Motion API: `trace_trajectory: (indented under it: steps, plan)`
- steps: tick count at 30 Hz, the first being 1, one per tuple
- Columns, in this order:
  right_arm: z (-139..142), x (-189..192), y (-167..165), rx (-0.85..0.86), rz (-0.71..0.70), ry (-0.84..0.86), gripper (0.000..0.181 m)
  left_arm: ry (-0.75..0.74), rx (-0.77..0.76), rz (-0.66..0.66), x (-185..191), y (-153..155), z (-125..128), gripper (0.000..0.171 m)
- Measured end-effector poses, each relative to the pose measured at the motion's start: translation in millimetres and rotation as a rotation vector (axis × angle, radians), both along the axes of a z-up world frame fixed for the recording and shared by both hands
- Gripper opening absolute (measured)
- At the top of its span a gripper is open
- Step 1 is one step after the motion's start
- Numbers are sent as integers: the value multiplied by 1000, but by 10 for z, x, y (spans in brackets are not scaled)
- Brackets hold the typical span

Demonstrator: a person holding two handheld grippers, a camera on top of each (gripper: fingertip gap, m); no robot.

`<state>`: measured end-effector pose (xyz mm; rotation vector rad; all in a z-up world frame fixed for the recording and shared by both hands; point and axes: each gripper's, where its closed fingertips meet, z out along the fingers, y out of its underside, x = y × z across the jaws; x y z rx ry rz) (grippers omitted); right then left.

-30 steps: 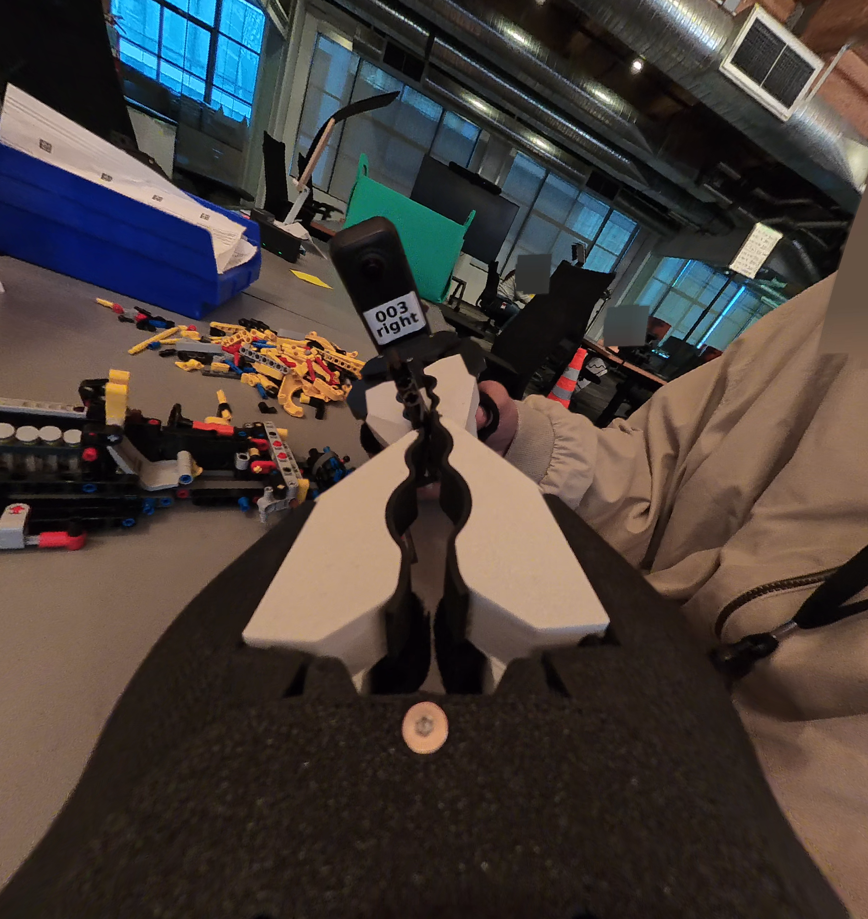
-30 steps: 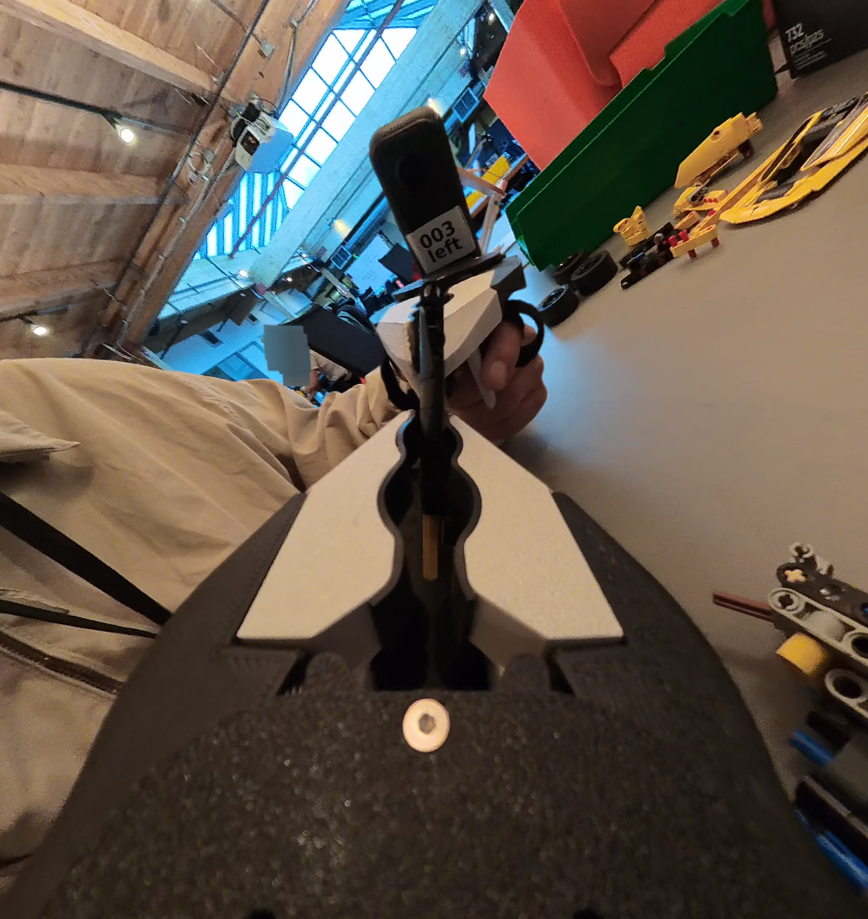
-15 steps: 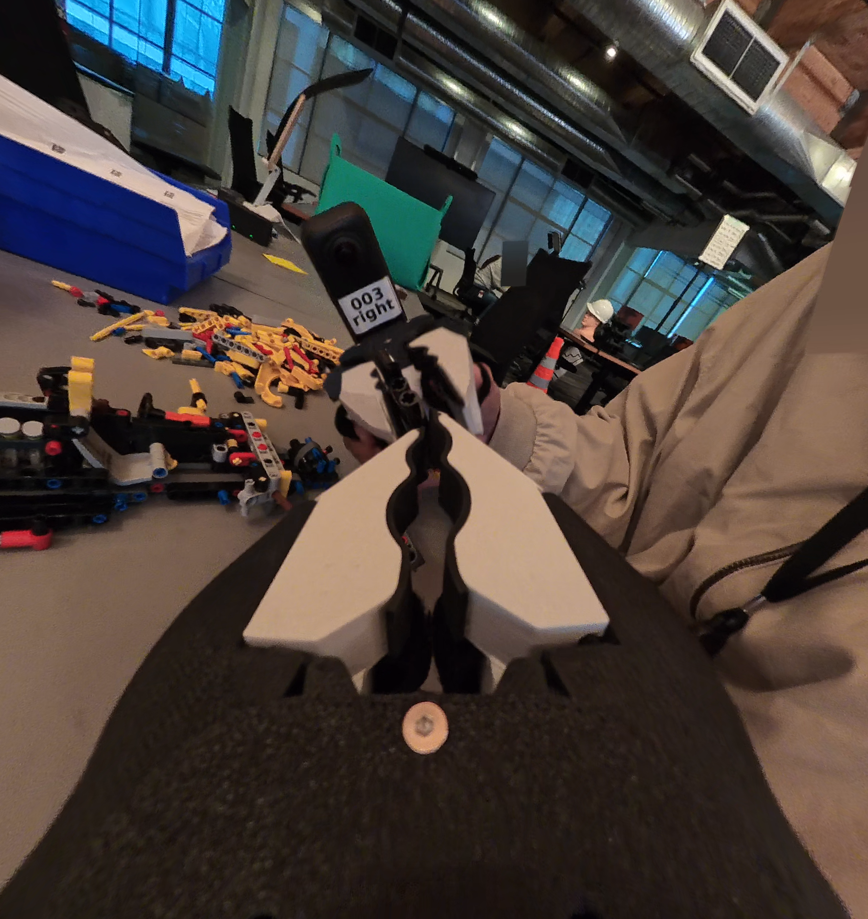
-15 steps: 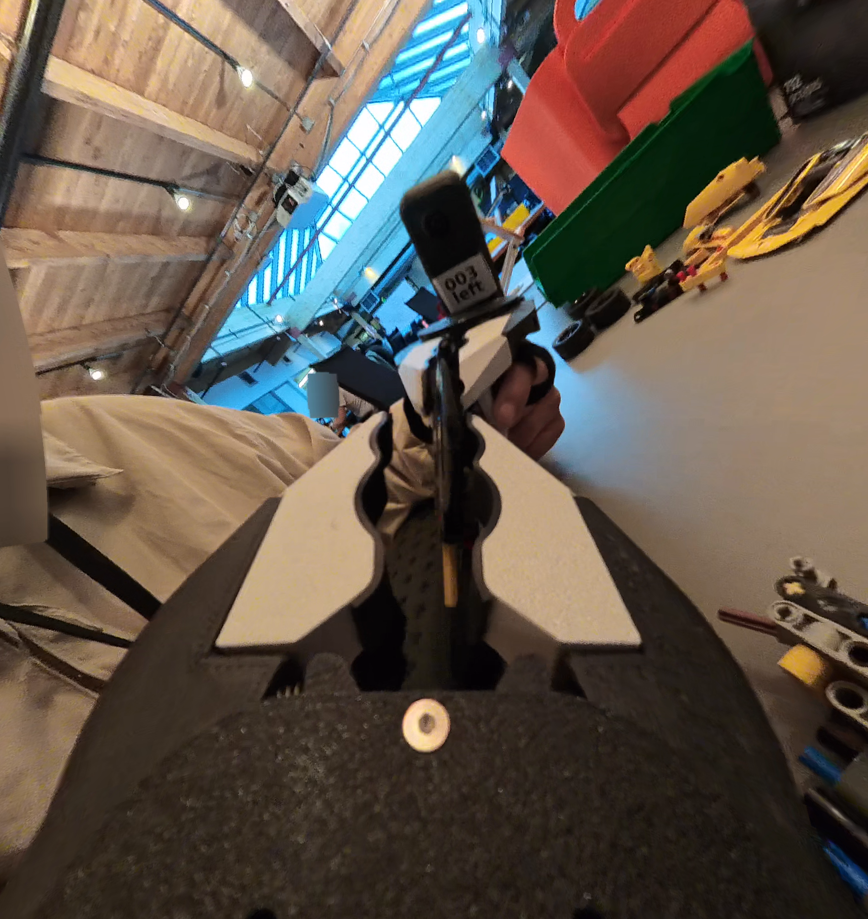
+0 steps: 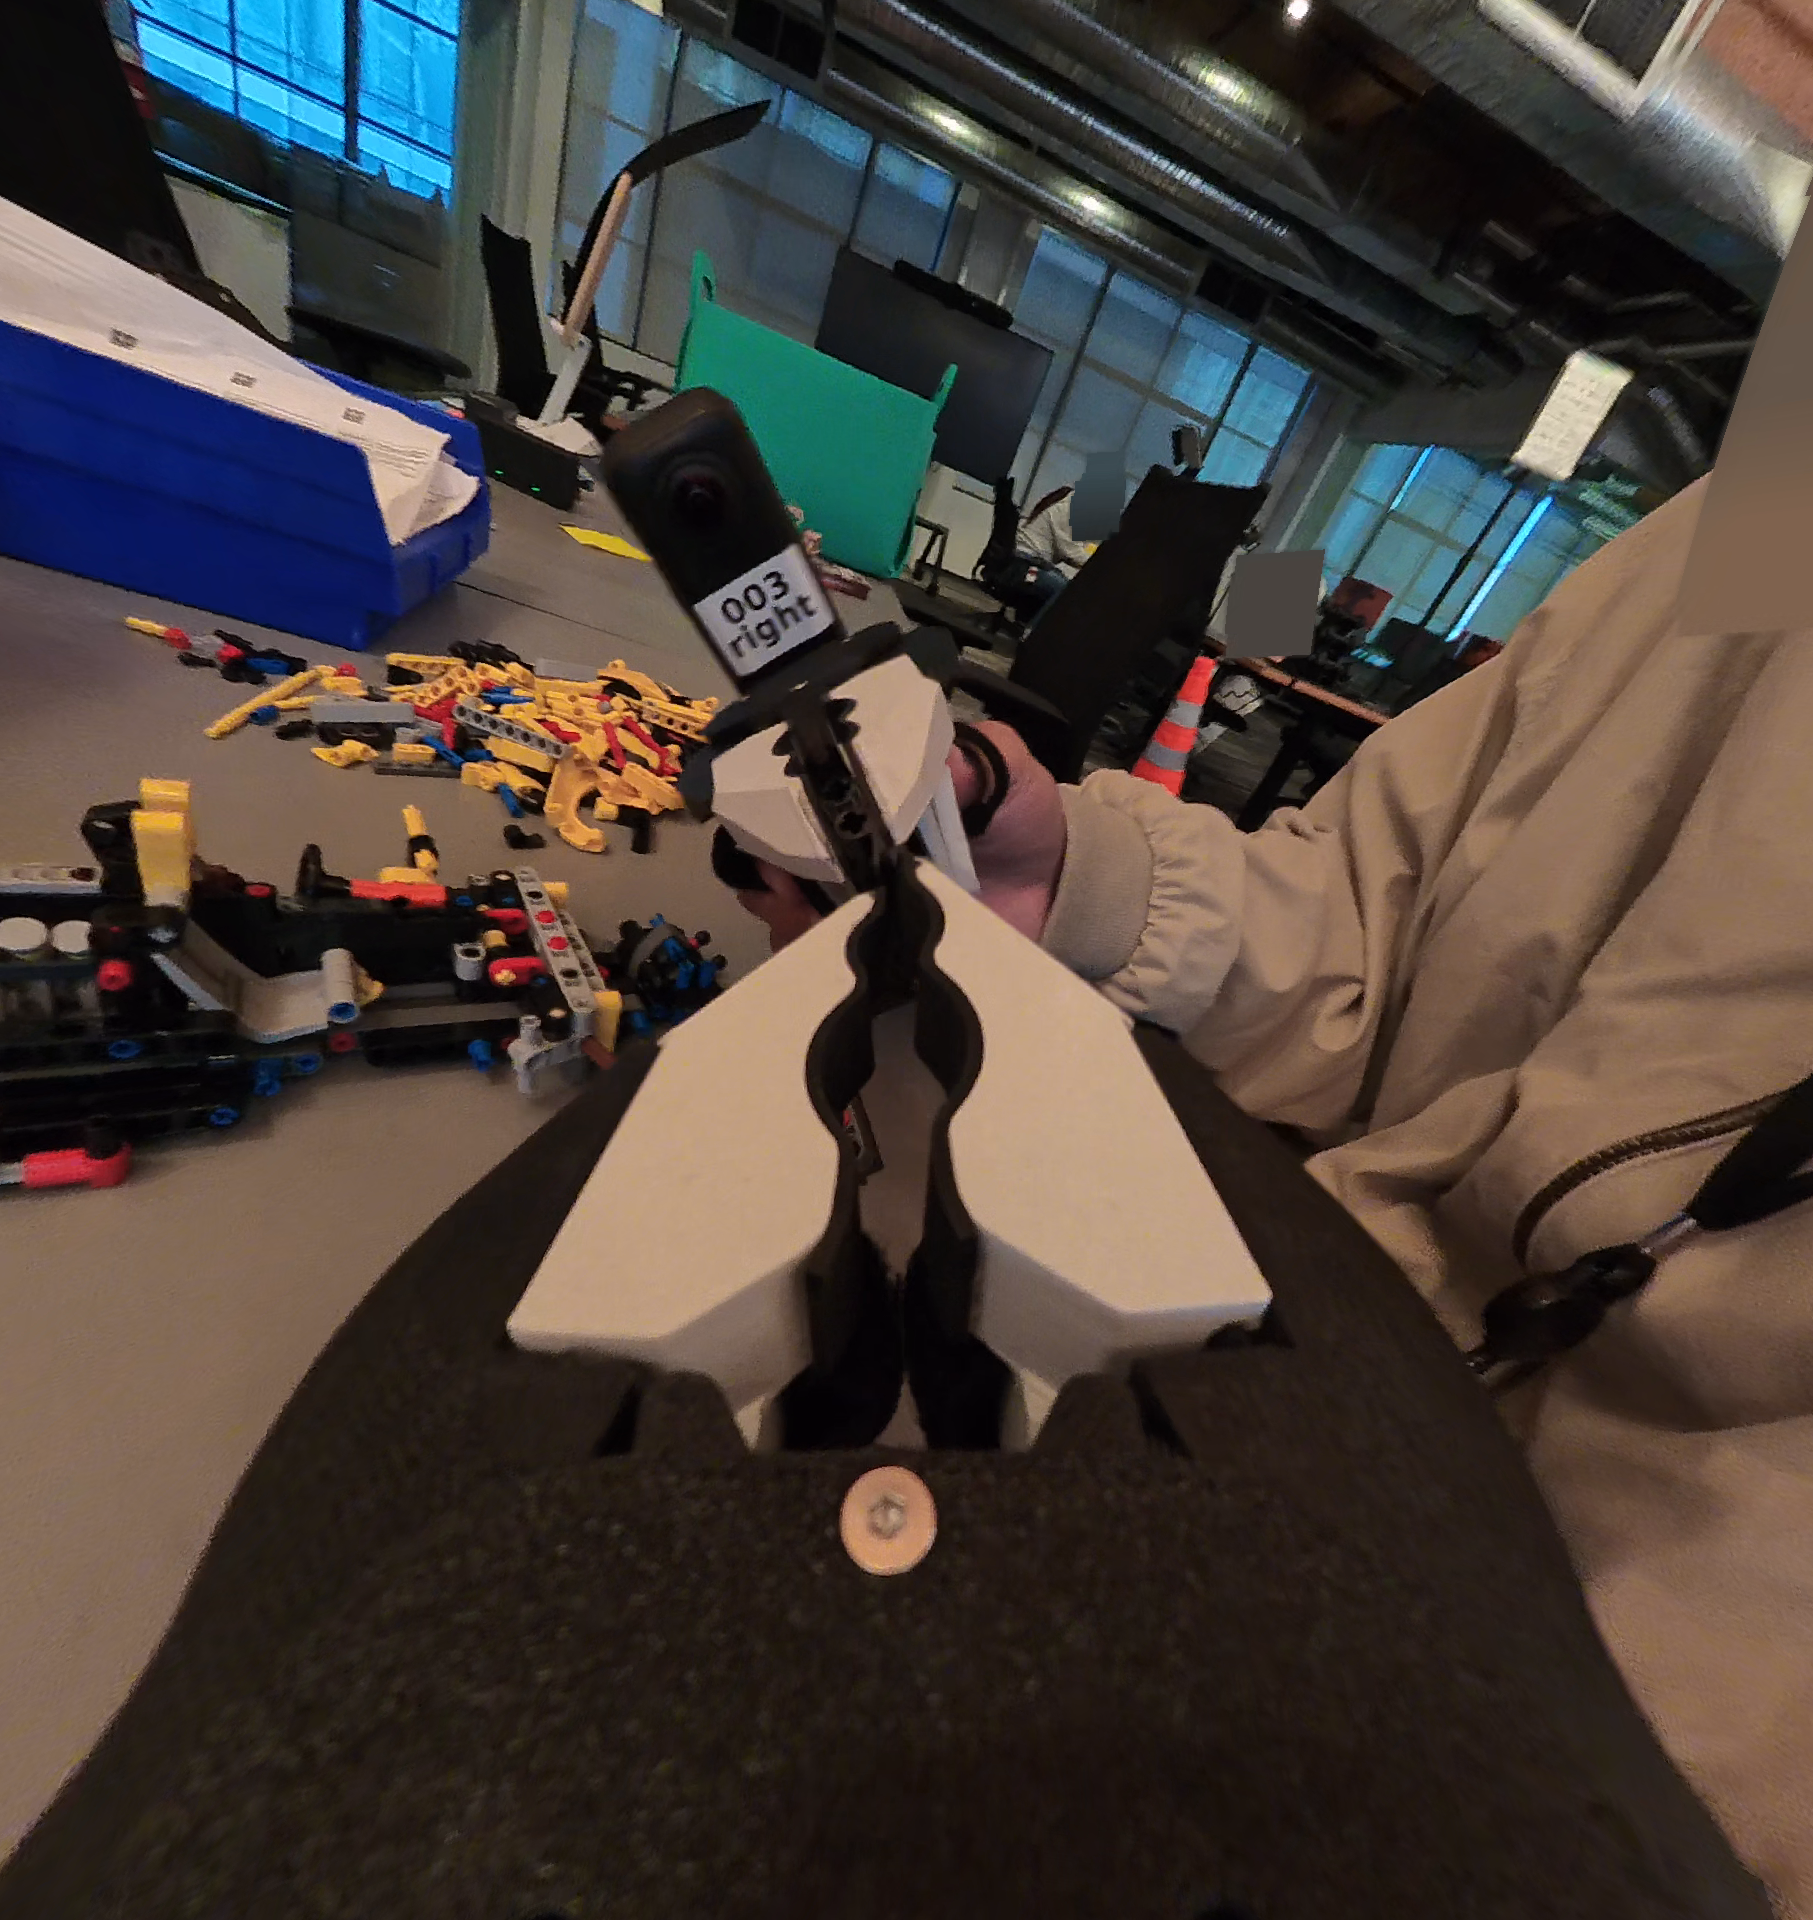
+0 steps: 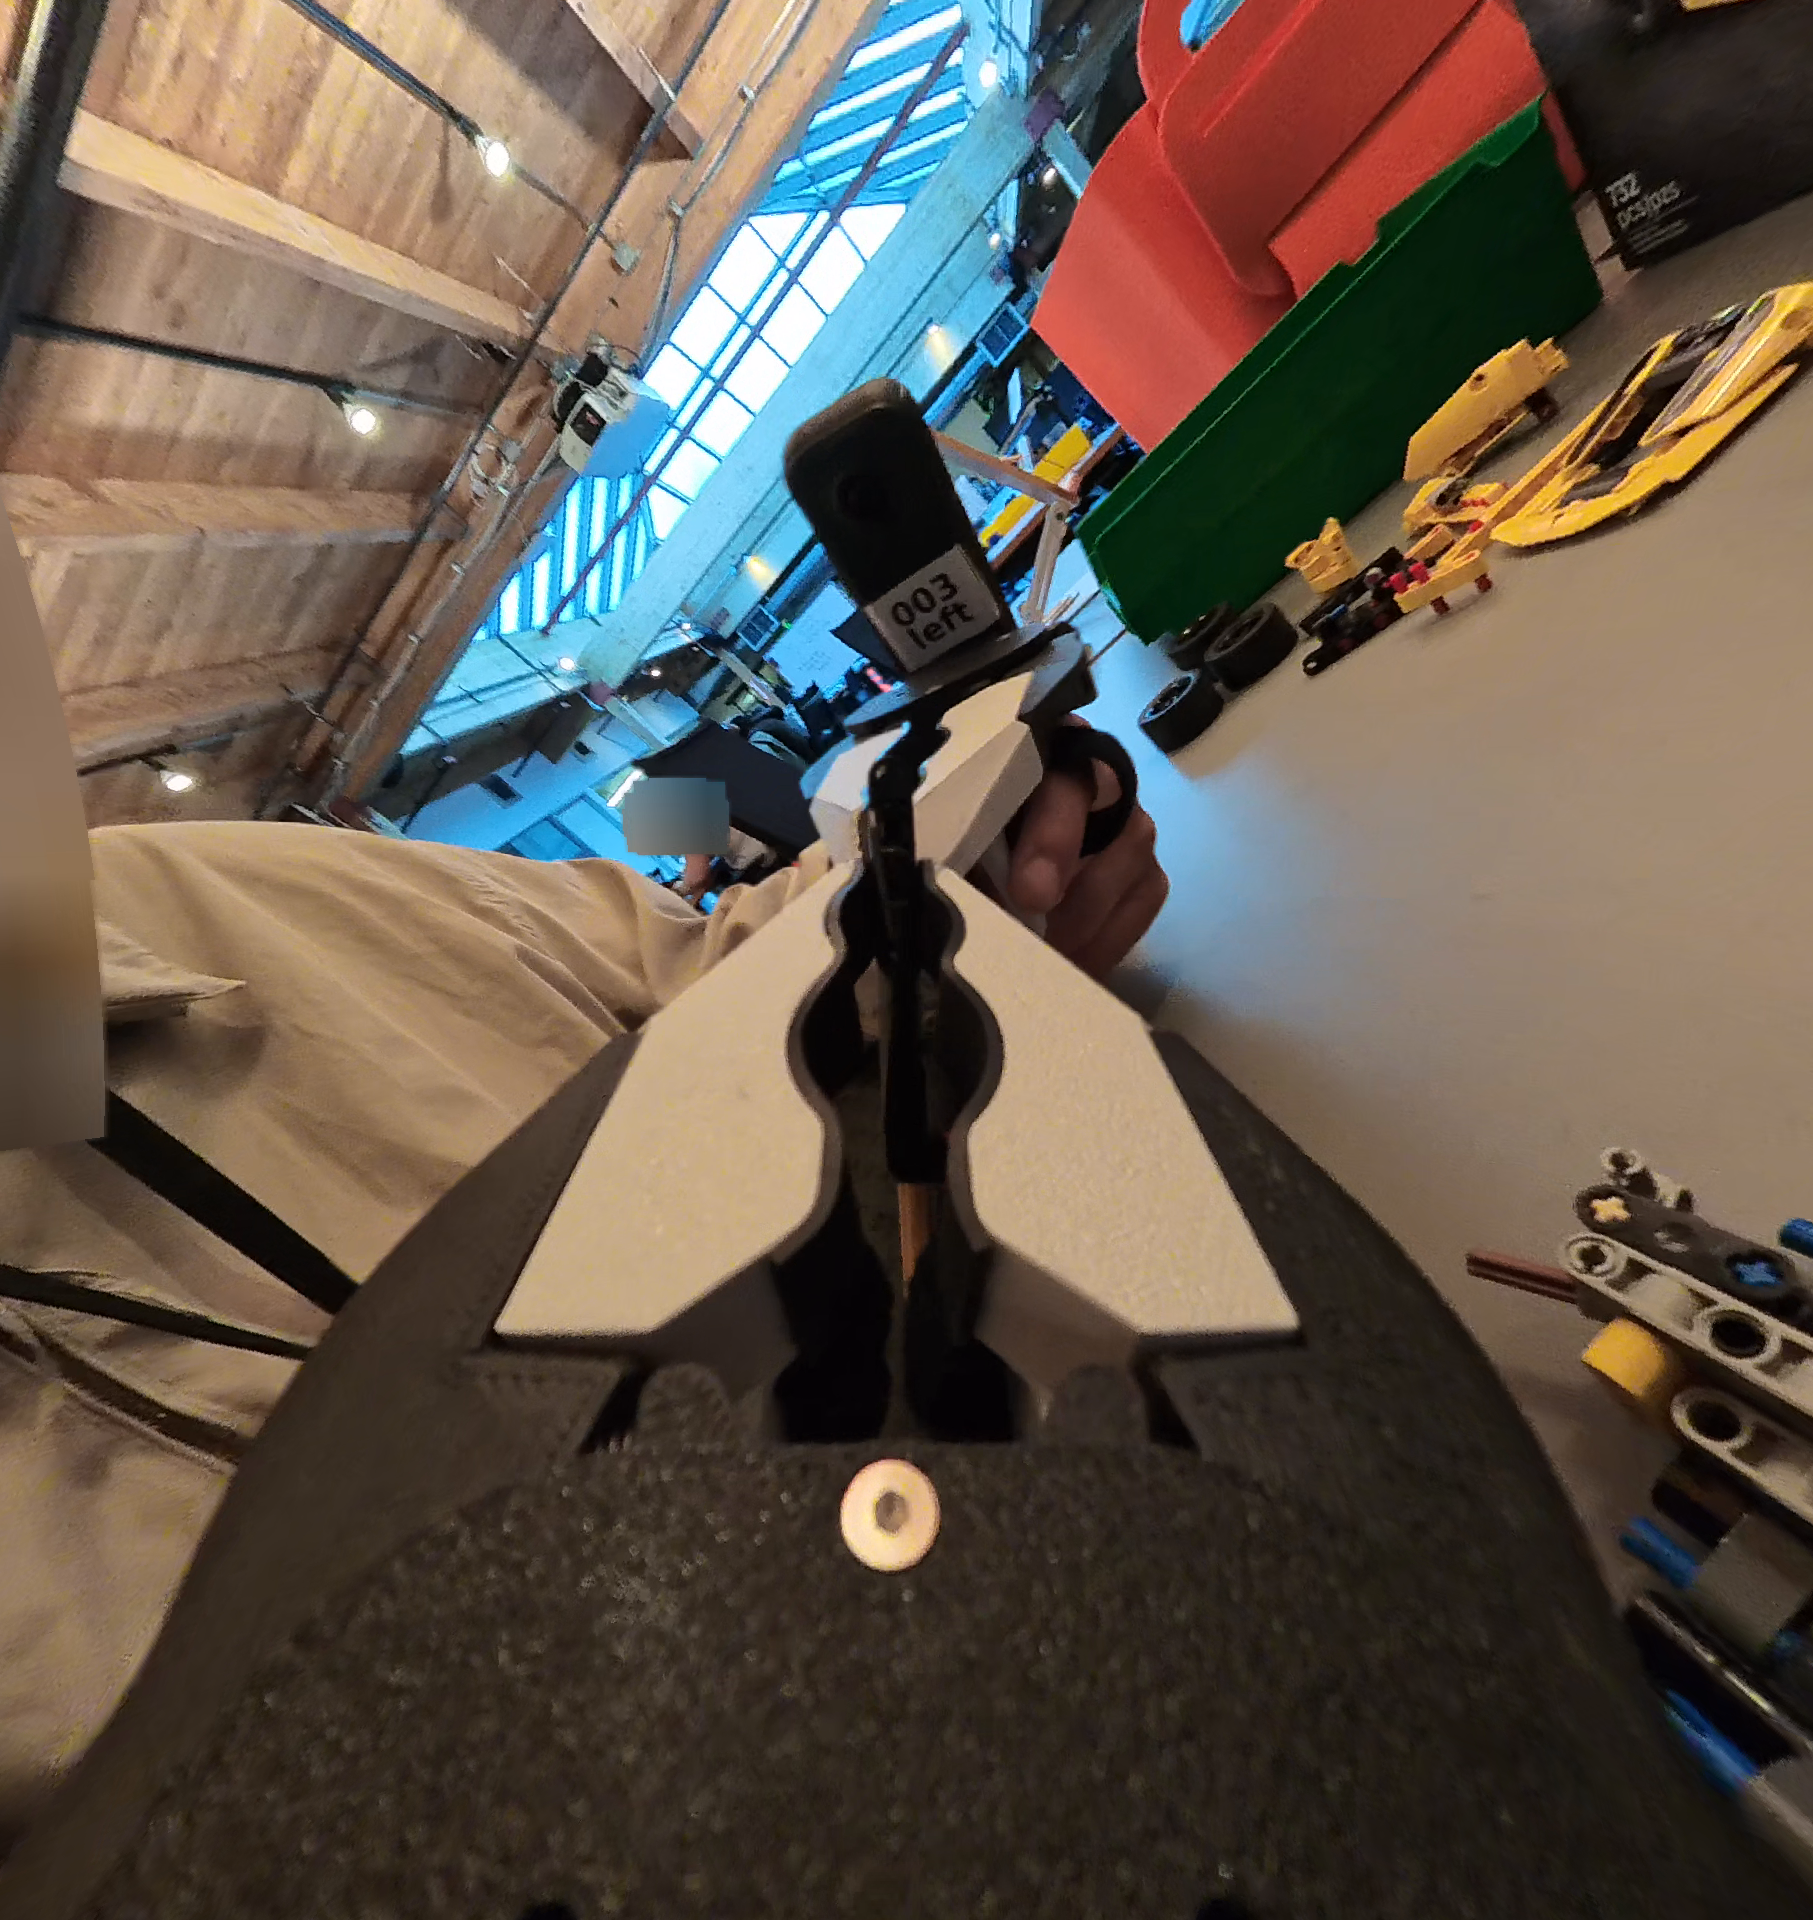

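Note:
My left gripper (image 5: 897, 894) and right gripper (image 6: 891, 894) face each other tip to tip above the grey table (image 5: 154, 1351). Both are shut on the same thin black toy beam (image 6: 907, 1039), which runs from one pair of jaws into the other. In the left wrist view the beam (image 5: 848, 805) rises from my fingertips into the right gripper (image 5: 829, 790), held in a hand. In the right wrist view the beam has a tan end deep between the jaws and reaches the left gripper (image 6: 897, 774).
A black toy chassis (image 5: 206, 987) and a pile of yellow pieces (image 5: 528, 727) lie left of the grippers, before a blue bin (image 5: 206, 499) of papers. A green bin (image 6: 1349, 416), black wheels (image 6: 1234, 634), yellow body panels (image 6: 1660, 416) and grey beams (image 6: 1712, 1351) lie on the other side. A beige jacket (image 5: 1504, 935) is close by. The tips of both grippers are at nearly the same place.
The right gripper's jaws stood wider half a second ago and have closed again on the beam. Both grippers have shifted and tilted a little while staying tip to tip.

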<state>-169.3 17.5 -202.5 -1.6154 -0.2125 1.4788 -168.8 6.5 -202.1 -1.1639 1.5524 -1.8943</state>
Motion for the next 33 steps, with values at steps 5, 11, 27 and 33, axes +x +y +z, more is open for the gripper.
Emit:
trace_trajectory:
  steps: [5,11,27,33]
  plan:
    - [28,-42,-43,19,25,-9,6,-18,20,-14,-46,-41,24,0]
    - [46,-84,-103,3,89,41,6,-21,13,-57,-90,-99,26,0]
    - [38,9,-25,-21,25,65,5,-5,35,-8,-45,-44,-10,0]
    - [70,40,-21,-12,18,73,5,-20,46,4,-28,-28,22,0]
